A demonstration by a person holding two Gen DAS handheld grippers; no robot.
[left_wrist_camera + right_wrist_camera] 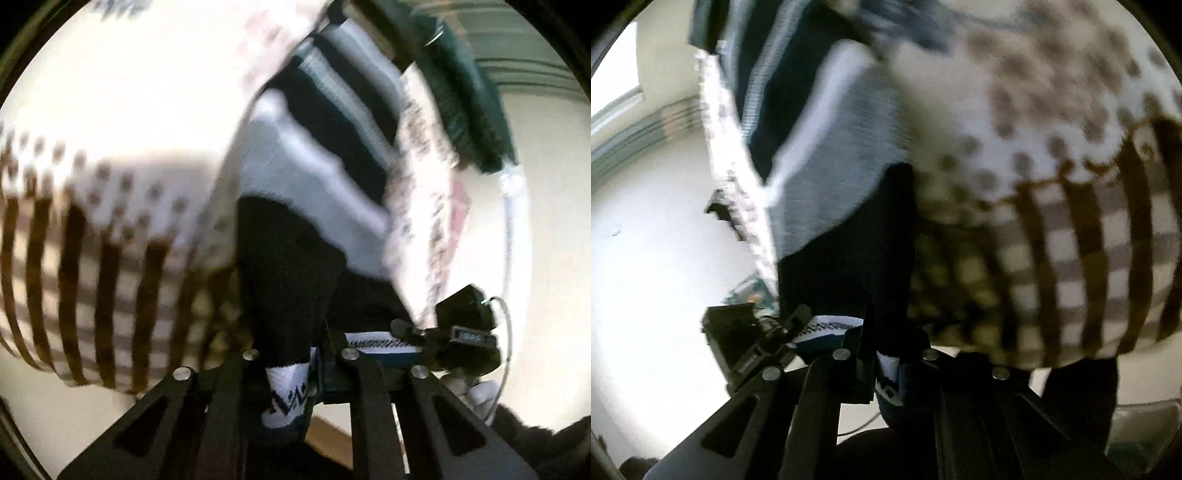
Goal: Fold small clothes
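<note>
Black and grey knitted cloth fills the middle of both wrist views: a small striped garment (pixel 295 229) with a black lower part, pale grey and white bands above it, and a white cuff edge bearing a dark zigzag pattern. In the left wrist view the left gripper (pixel 291 384) has its fingers (pixel 236 398) drawn close together, pinching that patterned white cuff between them, and the black cloth rises from the grip toward the top of the frame. In the right wrist view the right gripper (pixel 886 380) is likewise nearly closed, its fingers (pixel 820 391) nipping a patterned white edge of the same garment (pixel 846 229).

Each camera also catches the other gripper just beside its own, at the lower right of the left view and the lower left of the right view, so the two grips sit close together on the cuff.

Behind the garment lies a cream cloth with brown dots and a brown-and-grey checked border (pixel 92 229), spread wide and blurred. A strip of white fabric with a small dark print (pixel 428 206) runs along the garment's far side. Whether the garment touches the cloth beneath it cannot be told. A pale wall (pixel 646 229) shows beyond.
</note>
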